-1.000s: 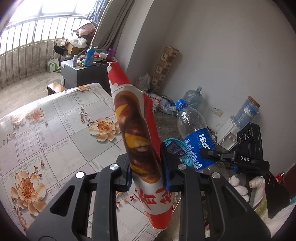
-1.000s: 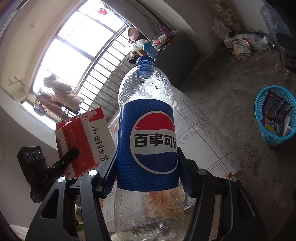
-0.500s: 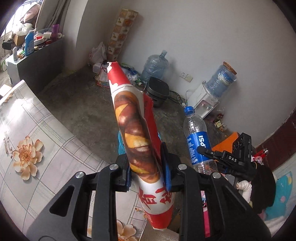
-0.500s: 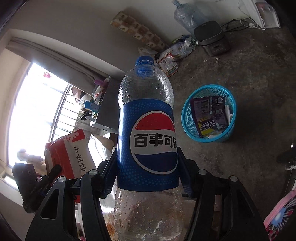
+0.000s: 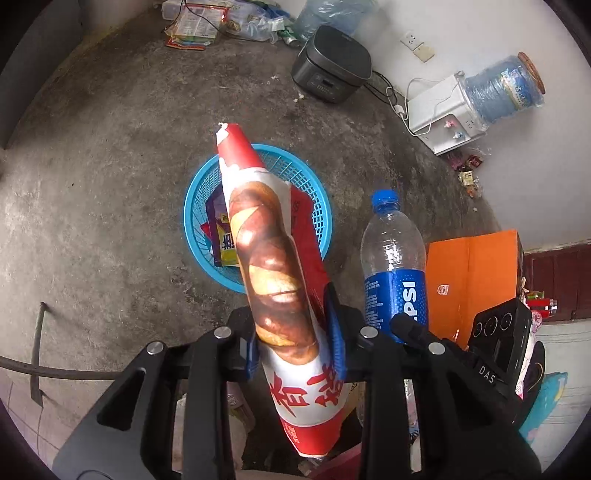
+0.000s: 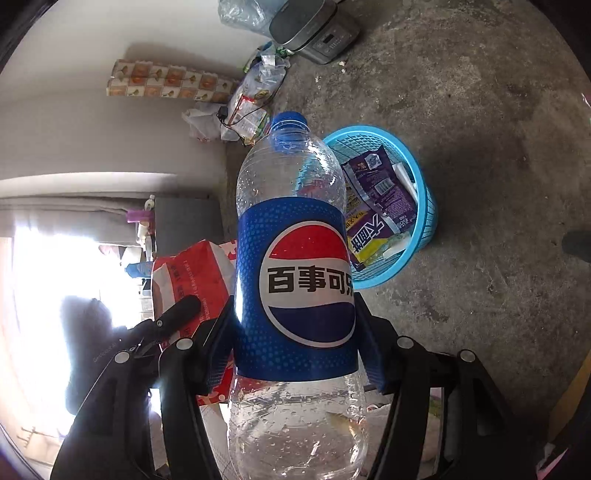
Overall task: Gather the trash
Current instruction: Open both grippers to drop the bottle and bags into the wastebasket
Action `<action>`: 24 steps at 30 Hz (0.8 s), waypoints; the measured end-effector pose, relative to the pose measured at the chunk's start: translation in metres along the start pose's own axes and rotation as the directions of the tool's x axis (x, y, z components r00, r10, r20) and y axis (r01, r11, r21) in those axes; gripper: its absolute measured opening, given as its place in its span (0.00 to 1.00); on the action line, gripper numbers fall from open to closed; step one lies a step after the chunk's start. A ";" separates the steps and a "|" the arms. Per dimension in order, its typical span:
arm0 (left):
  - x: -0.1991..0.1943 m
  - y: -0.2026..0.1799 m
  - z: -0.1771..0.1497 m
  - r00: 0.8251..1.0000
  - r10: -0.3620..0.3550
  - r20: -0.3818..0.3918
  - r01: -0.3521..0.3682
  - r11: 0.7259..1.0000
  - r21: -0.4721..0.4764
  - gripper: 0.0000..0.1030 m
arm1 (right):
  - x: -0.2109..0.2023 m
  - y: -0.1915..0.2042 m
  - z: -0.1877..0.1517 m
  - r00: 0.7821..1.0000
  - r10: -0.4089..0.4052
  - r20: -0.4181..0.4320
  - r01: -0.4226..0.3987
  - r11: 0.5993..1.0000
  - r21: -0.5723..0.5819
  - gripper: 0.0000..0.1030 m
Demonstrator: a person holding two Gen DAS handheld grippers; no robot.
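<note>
L gripper (image 5: 295, 343) points steeply down; blue pads pinch a red-and-white snack bag (image 5: 269, 258) low on its body, bag sticking up & away, tilted left, torn tip over the far rim of the blue basket (image 5: 325, 221). Its jaws have just been opening a bit, bag between them and pads touching it on both sides. Bag's printed bottom end hangs below the pads toward the camera.

R gripper (image 6: 295, 332) clamps an empty clear Pepsi bottle (image 6: 295, 266) across its blue label, cap pointing away, droplets inside. Jaws stand fairly wide, pressed on the label's two sides. In the L view the same bottle stands just right of the bag, w/ the R gripper's black finger across its label.

Beyond both: the basket sits on the bare concrete floor (image 5: 110, 147), directly under the bag in the L view, just right of the bottle's shoulder in the R view. Inside it: a purple wrapper (image 6: 376, 184) and a purple-yellow packet (image 6: 369, 236), leaning on the mesh wall.

Further off: orange box (image 5: 472, 273) at floor's right side, near the bottle. Dark rice cooker (image 5: 332, 66) near the far wall, white water dispenser (image 5: 443, 118) w/ blue jug to its right, loose bags & wrappers piled (image 5: 207, 26) in the far left corner.
</note>
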State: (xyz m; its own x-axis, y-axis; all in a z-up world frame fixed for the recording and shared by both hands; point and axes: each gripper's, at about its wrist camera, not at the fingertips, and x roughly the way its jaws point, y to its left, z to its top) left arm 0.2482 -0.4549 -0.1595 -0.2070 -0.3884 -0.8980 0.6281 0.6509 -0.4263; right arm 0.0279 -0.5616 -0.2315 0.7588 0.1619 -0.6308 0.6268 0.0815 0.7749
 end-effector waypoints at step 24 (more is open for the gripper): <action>-0.158 0.027 -0.026 0.883 0.068 0.464 -0.110 0.992 0.064 0.72 | 0.024 0.011 0.014 0.990 -0.052 0.130 0.066 0.992 -0.105 0.67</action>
State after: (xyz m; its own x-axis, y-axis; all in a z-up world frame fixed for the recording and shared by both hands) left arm 0.2787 -0.3589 -0.0315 0.2078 -0.6012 -0.7716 0.6935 0.6468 -0.3172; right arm 0.0553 -0.5701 -0.2389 0.7420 0.0281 -0.6698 0.6531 0.1948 0.7317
